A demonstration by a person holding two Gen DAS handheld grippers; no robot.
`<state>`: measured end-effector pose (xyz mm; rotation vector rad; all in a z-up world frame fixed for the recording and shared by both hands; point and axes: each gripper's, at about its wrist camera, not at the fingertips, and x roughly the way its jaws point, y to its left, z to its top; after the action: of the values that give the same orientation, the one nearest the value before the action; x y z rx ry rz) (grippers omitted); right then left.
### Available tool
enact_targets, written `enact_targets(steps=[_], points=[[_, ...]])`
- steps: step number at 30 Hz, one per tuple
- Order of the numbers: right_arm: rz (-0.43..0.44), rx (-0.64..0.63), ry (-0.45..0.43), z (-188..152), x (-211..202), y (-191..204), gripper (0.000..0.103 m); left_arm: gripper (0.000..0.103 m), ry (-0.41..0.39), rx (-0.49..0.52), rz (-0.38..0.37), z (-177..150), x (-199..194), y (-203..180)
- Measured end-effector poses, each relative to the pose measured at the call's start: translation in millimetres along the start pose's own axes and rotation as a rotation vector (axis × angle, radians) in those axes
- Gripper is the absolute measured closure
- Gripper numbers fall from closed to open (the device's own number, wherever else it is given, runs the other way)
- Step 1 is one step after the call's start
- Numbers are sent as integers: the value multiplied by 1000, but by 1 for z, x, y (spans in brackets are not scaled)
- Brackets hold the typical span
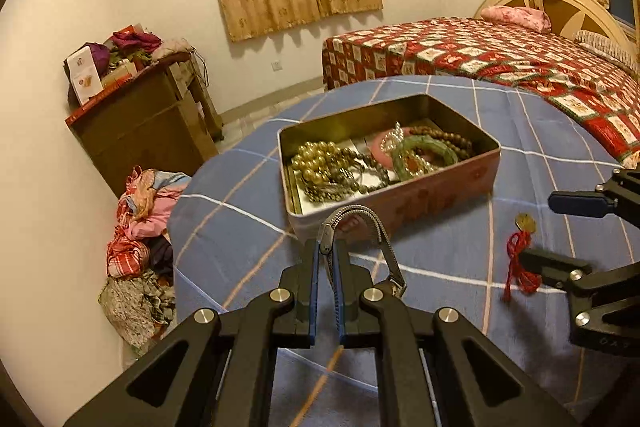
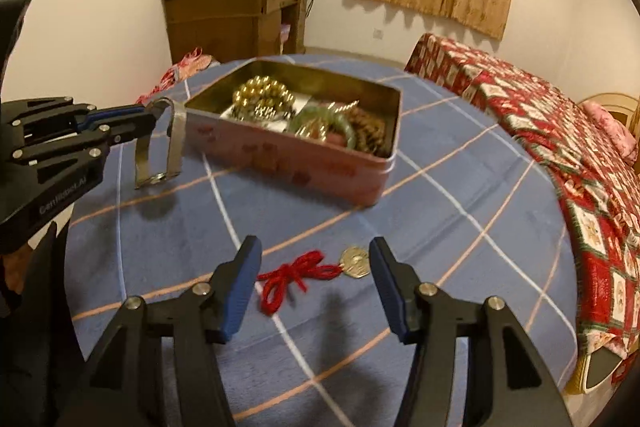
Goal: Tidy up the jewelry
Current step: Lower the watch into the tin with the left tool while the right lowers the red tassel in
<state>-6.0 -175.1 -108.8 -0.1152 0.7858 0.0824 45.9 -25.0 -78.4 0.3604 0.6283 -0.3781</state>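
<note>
- Left gripper (image 1: 329, 259): fingers clenched on the metal mesh watch band (image 1: 360, 217), which arches up from between the pads and droops to the right of them; in the right wrist view the band (image 2: 160, 143) hangs below the fingertips, and whether its lower end touches the cloth cannot be told
- Right gripper (image 2: 314, 267): fingers released, standing apart with nothing pressed between them
- Coin charm (image 2: 354, 261) with red yarn bow (image 2: 296, 273): lies flat on the blue checked tablecloth (image 2: 440, 227), between the 2 right fingers and just ahead of their tips
- Open tin (image 1: 400, 203): sits just beyond the left fingertips, already holding gold beads (image 1: 316, 157), a green bangle (image 1: 424, 155) and brown beads (image 1: 448, 139)
- Step in hand, as judged: band ready for transfer into the tin; charm being lined up for pickup
- Next move, as judged: carry the left fingers forward over the near rim, then release; lower the right fingers to the cloth and close on the coin or its yarn, since the flat coin offers little edge
</note>
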Motion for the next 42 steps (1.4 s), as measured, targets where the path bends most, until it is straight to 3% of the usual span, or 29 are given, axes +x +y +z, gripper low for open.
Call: enact_targets(steps=[6,11,12,13,18,28,42], points=[[5,-3,66,-6,15,2,50,97,23,-2,4,-8,9,1],[18,-7,101,-11,22,3,65,97,35,-12,-2,-11,12,5],[27,-4,101,-11,21,2,75,97,35,-13,-3,-11,12,6],[39,-2,103,-11,21,2,96,97,35,-15,-5,-11,11,6],[20,-7,83,-15,14,2,97,97,25,-27,-9,-8,7,10],[-104,-47,-85,13,-34,-5,97,97,-56,-15,5,21,-17,19],[-132,-81,-179,60,-36,-8,97,97,-116,35,19,67,-20,24]])
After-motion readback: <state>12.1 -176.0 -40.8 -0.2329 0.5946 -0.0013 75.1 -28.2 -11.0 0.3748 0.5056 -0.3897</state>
